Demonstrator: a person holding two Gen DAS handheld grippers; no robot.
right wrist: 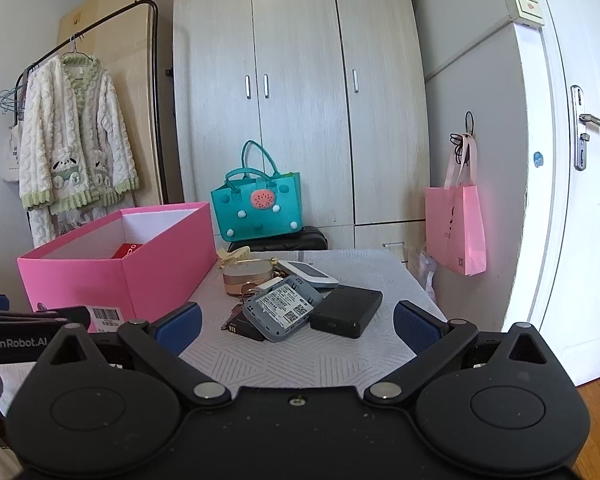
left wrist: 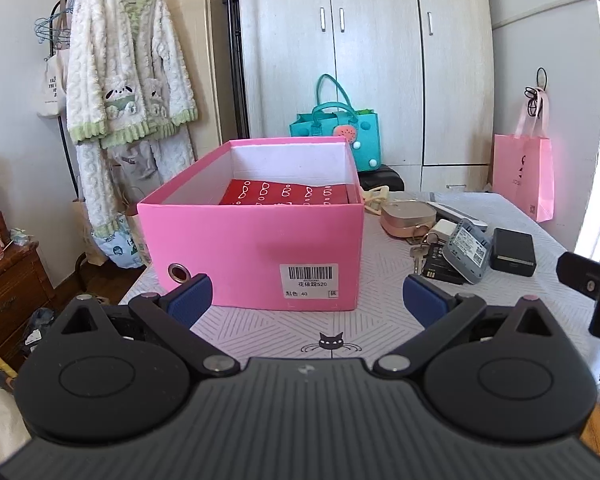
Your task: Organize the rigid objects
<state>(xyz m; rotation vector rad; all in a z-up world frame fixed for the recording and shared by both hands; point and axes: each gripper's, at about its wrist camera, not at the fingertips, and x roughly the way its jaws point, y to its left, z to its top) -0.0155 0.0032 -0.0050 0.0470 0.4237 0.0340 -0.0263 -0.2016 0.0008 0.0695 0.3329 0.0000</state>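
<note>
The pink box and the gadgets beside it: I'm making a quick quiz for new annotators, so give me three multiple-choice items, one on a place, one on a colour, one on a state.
1. Where does the black power bank lie?
A. inside the pink box
B. on the table, at the right end of the gadget pile
C. on the floor

2. What colour is the packet inside the pink box?
A. red with white marks
B. plain blue
C. green

3. How do the two grippers stand?
A. both shut on an object
B. left shut, right open
C. both open and empty

Answers:
1 B, it rests on the tablecloth beside the grey router.
2 A, the red wrapper with white shapes shows over the box rim.
3 C, the left gripper and the right gripper show wide gaps between their blue pads with nothing held.
</note>
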